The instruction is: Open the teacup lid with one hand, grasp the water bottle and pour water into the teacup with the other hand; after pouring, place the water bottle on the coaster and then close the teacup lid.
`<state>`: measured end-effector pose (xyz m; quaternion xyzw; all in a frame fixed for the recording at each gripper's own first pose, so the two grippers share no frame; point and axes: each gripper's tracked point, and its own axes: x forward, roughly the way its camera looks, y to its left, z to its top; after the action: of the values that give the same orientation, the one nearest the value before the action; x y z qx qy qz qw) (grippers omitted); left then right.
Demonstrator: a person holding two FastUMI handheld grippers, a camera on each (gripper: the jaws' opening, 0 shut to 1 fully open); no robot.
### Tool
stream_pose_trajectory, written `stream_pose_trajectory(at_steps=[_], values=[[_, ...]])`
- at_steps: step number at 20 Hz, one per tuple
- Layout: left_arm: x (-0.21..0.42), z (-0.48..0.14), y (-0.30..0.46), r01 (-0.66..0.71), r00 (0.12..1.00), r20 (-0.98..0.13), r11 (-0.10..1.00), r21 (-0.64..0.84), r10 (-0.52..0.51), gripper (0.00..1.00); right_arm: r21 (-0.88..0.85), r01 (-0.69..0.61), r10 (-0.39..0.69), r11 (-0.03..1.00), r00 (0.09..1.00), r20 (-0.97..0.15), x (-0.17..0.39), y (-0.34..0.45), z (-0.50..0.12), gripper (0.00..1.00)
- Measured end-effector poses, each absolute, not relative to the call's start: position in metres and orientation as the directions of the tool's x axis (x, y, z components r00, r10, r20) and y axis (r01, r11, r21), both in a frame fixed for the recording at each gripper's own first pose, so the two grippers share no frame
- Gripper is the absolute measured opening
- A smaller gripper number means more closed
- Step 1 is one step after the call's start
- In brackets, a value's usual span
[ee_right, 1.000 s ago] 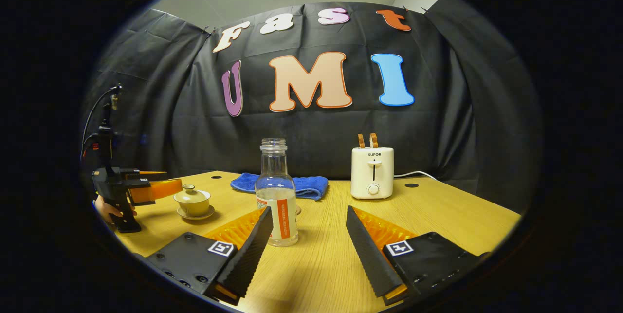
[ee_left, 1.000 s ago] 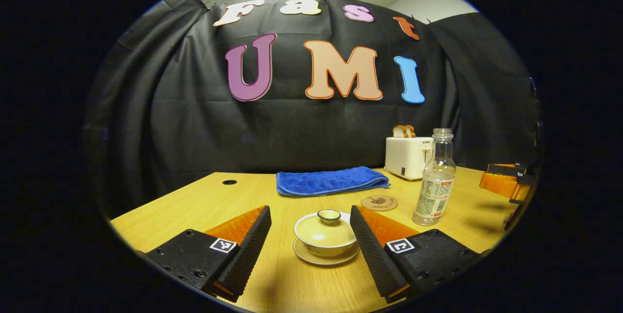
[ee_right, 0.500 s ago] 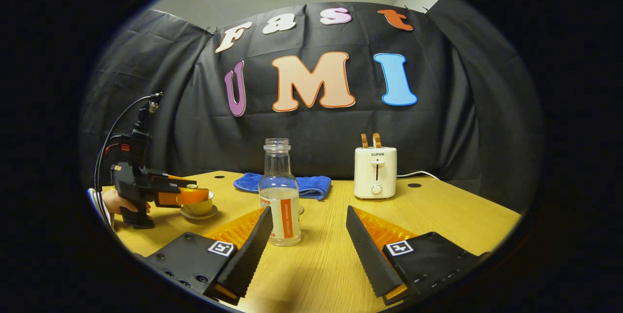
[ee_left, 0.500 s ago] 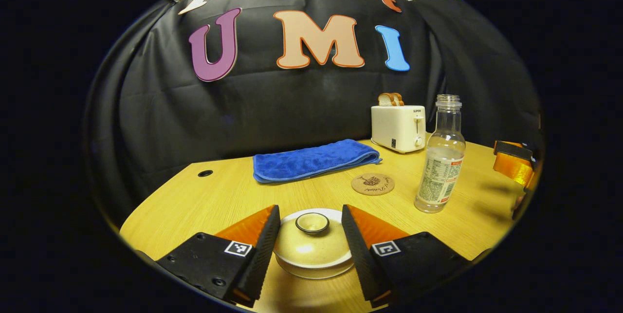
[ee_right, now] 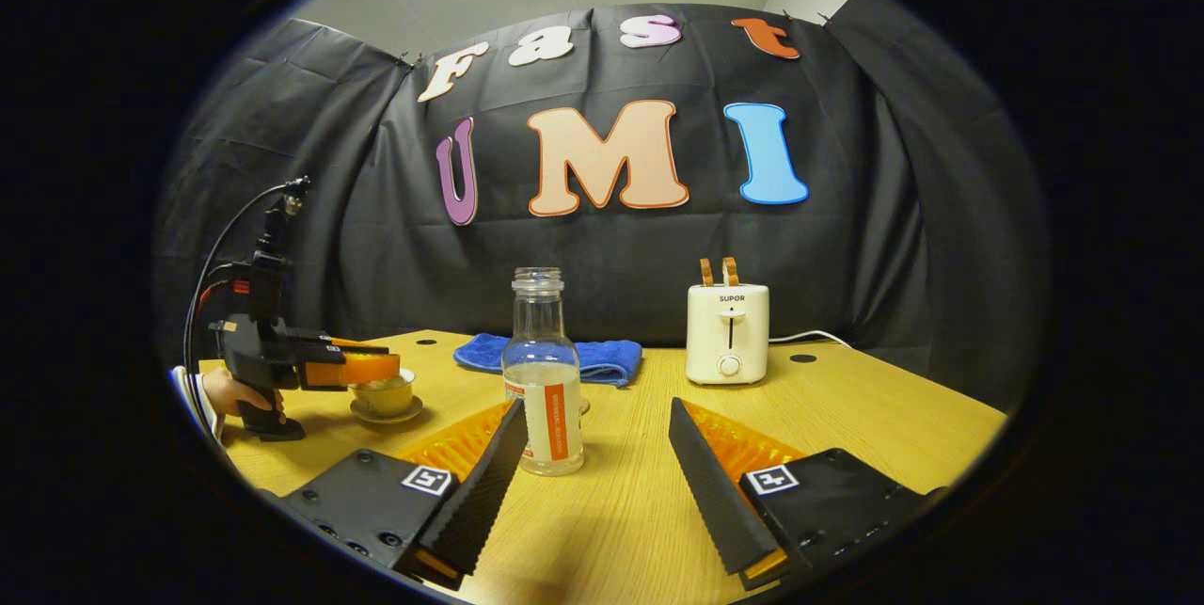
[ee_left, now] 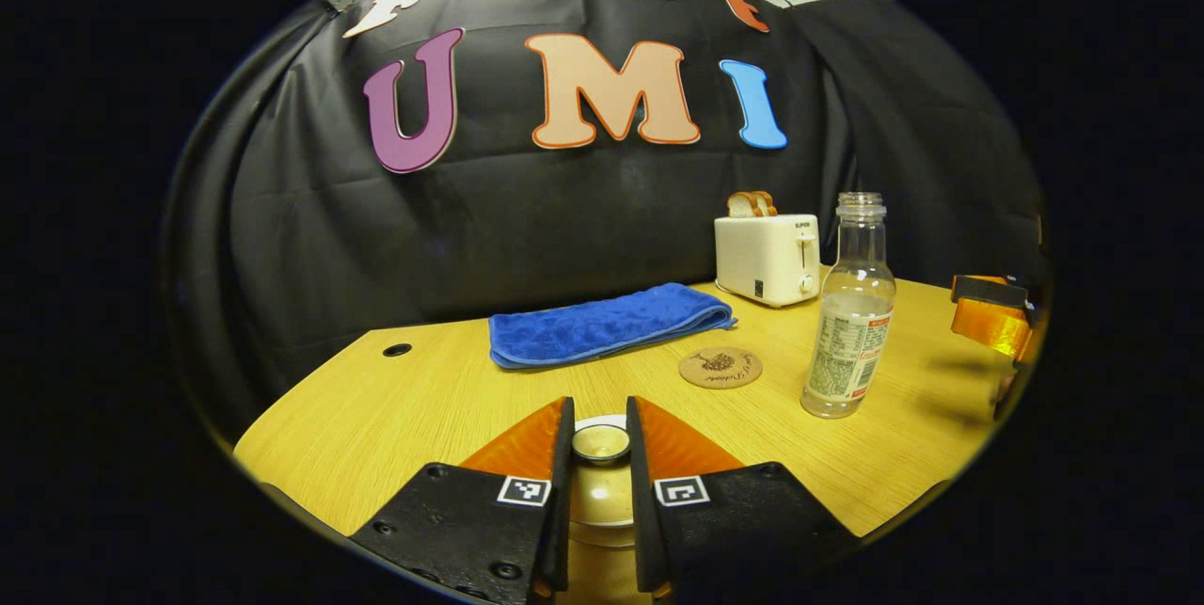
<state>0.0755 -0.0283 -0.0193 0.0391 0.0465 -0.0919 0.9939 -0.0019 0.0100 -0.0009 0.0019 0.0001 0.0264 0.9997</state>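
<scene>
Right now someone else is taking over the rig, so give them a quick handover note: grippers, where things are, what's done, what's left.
Left gripper: closed on the lid knob; the lid looks lifted just clear of the teacup, which sits on its saucer.
Right gripper: open, empty, the bottle just ahead of its left finger, untouched.
Bottle: upright, uncapped, partly full, on the table beside the coaster.
Done: lid gripped, apparently just off.
Left: move the lid aside, grasp the bottle, pour, set it on the coaster, close the lid.
</scene>
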Motion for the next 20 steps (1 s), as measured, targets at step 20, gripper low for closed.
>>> stream_pose_trajectory(at_steps=[20], values=[[0.027, -0.004, 0.079, -0.023, 0.999, 0.037, 1.000, -0.012, 0.023, 0.25, 0.006, -0.160, 0.160, 0.987, 0.979, -0.127, 0.090, 0.071, -0.025, 0.96]])
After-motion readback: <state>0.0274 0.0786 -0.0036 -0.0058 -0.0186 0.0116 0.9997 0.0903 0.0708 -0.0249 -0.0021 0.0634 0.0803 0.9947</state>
